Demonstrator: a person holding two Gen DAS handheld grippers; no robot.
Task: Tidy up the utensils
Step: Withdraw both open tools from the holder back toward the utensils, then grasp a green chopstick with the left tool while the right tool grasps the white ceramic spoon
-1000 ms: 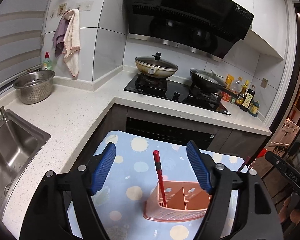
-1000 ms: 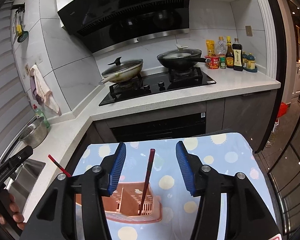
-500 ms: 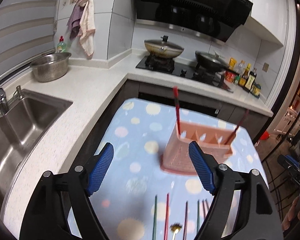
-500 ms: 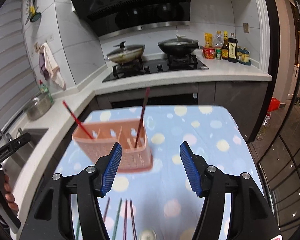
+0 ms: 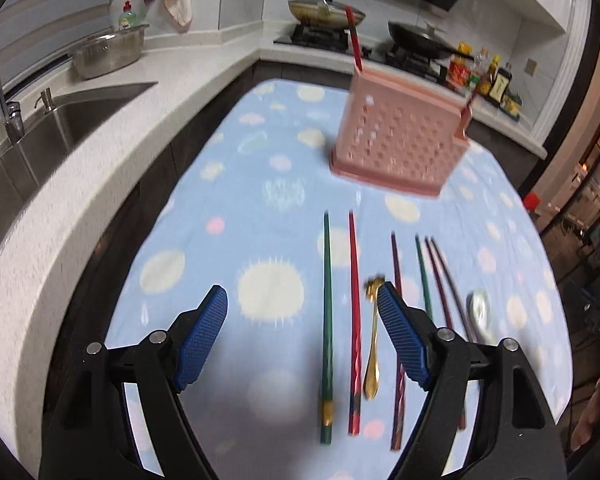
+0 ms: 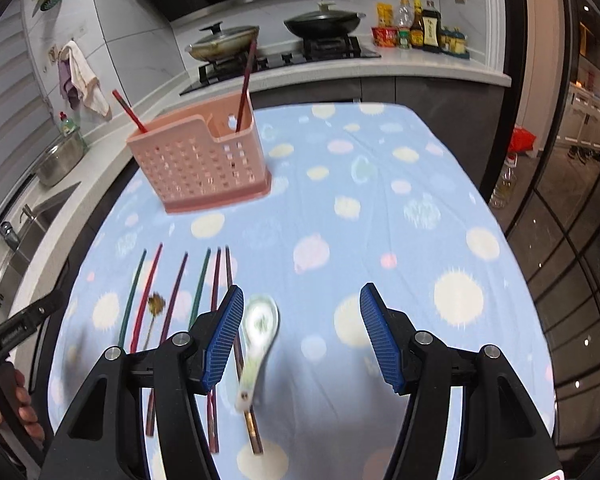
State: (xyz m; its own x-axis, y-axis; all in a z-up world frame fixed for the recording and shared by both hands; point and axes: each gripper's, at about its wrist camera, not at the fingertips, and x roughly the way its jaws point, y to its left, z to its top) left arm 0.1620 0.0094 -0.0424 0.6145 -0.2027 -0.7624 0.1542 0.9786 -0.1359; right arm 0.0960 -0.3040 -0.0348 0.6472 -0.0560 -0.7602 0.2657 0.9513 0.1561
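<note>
A pink perforated utensil basket (image 5: 400, 142) (image 6: 202, 160) stands on the blue spotted cloth and holds two red chopsticks (image 5: 354, 42) (image 6: 244, 88). Several loose chopsticks (image 5: 326, 320) (image 6: 176, 292), a gold fork (image 5: 373, 340) (image 6: 154, 308) and a white ceramic spoon (image 6: 258, 348) (image 5: 480, 314) lie in a row on the near part of the cloth. My left gripper (image 5: 302, 336) is open and empty above the green and red chopsticks. My right gripper (image 6: 302, 340) is open and empty, with the spoon beside its left finger.
A steel sink (image 5: 52, 128) and a white counter (image 5: 100, 184) run along the left. A stove with two pans (image 6: 276, 40) and sauce bottles (image 6: 420, 28) stand behind the table. The cloth's right edge drops to a dark floor (image 6: 560, 240).
Both grippers have pulled back from the basket toward the near edge and tilted down. The loose utensils on the cloth have come into full view under them.
</note>
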